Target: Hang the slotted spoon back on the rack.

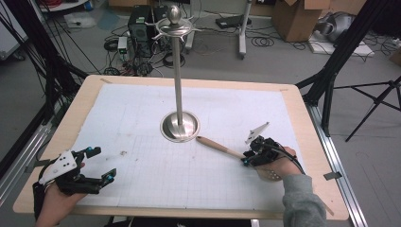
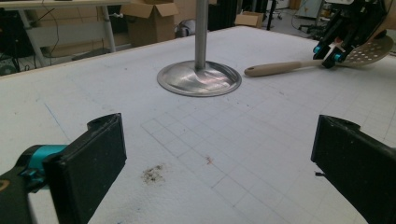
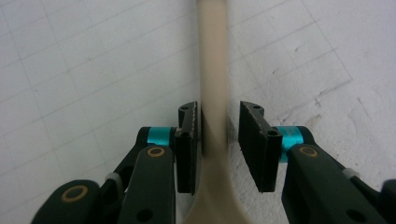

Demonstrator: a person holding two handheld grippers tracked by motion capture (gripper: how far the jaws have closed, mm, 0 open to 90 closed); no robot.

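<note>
Black pads of my right claw (image 3: 219, 140) straddle the beige slotted spatula's slim handle (image 3: 212, 70), narrowed but with a gap on one side, low near the blade for balance, while my left claw (image 2: 215, 154) waits wide.

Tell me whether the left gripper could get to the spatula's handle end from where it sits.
Probably yes: the left gripper is open, and bare mat lies between it and the spatula; the stand sits off that line.
</note>
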